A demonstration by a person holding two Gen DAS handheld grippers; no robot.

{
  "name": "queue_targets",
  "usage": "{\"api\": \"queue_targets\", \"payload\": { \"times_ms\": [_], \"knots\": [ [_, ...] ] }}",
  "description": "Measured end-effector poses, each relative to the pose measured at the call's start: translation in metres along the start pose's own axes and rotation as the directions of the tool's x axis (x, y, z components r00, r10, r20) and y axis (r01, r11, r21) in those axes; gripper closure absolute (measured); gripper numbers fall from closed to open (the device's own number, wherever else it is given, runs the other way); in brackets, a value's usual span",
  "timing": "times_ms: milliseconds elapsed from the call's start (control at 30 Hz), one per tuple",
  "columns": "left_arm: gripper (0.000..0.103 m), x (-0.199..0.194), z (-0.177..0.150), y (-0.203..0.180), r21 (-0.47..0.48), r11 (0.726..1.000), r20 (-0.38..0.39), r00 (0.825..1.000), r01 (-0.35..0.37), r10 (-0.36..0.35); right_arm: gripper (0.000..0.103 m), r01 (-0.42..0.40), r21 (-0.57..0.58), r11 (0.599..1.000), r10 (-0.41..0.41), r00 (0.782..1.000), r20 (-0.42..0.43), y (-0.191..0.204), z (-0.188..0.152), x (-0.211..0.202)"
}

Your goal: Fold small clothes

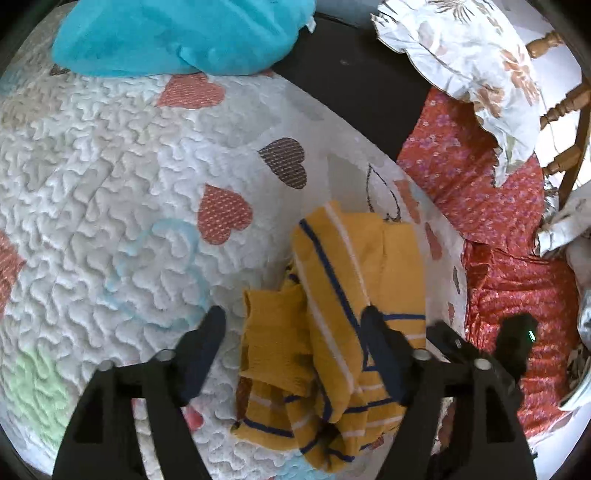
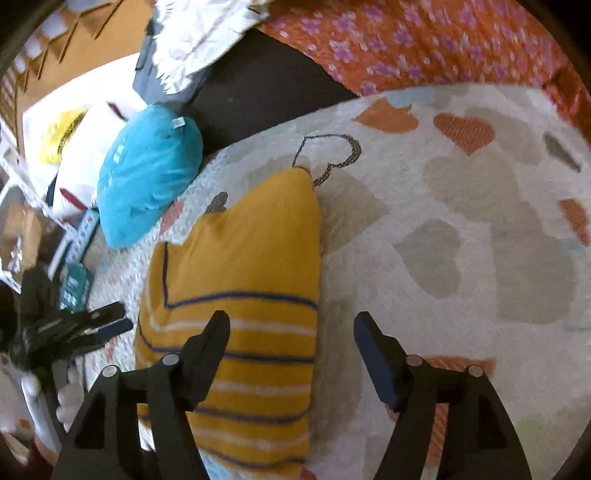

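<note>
A small mustard-yellow garment with navy and white stripes (image 1: 332, 321) lies crumpled on the white heart-patterned quilt (image 1: 110, 203). My left gripper (image 1: 293, 317) is open above it, the fingers apart on either side of the cloth, nothing held. In the right wrist view the same garment (image 2: 240, 295) lies flatter on the quilt (image 2: 461, 221). My right gripper (image 2: 290, 321) is open over its right edge, the left finger above the stripes, the right finger above bare quilt. The left gripper (image 2: 107, 325) shows at the far left of that view.
A turquoise cushion (image 1: 177, 33) lies at the quilt's far end, also in the right wrist view (image 2: 147, 173). A red floral cloth (image 1: 498, 221) and a white floral cloth (image 1: 461, 59) lie to the right, by a wooden chair (image 1: 565, 110). A dark surface (image 2: 258, 85) borders the quilt.
</note>
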State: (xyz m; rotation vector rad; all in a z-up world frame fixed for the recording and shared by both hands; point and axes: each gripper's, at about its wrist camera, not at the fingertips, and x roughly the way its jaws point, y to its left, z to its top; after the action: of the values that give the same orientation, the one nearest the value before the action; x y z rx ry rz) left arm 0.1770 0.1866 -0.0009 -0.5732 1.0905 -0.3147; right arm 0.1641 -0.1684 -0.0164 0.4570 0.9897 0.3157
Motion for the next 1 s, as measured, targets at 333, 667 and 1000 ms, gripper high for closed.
{"api": "queue_targets", "payload": {
  "times_ms": [333,667,1000],
  "knots": [
    [0.037,0.065,-0.022,-0.019,0.013,0.999,-0.120,0.992,0.044,-0.042,0.065,-0.248,0.264,0.932,0.286,0.952,-0.113,-0.026,0.015,0.057],
    [0.047,0.101,-0.015,-0.091,0.074,0.997,-0.146,0.989,-0.027,0.038,0.063,-0.121,0.160,0.980,0.124,0.992,-0.007,-0.051,0.058,-0.011],
    [0.039,0.073,-0.029,-0.076,0.083,0.993,-0.110,0.989,-0.086,0.095,0.053,0.020,0.024,1.000,-0.023,0.992,0.120,-0.021,0.046,-0.064]
  ]
}}
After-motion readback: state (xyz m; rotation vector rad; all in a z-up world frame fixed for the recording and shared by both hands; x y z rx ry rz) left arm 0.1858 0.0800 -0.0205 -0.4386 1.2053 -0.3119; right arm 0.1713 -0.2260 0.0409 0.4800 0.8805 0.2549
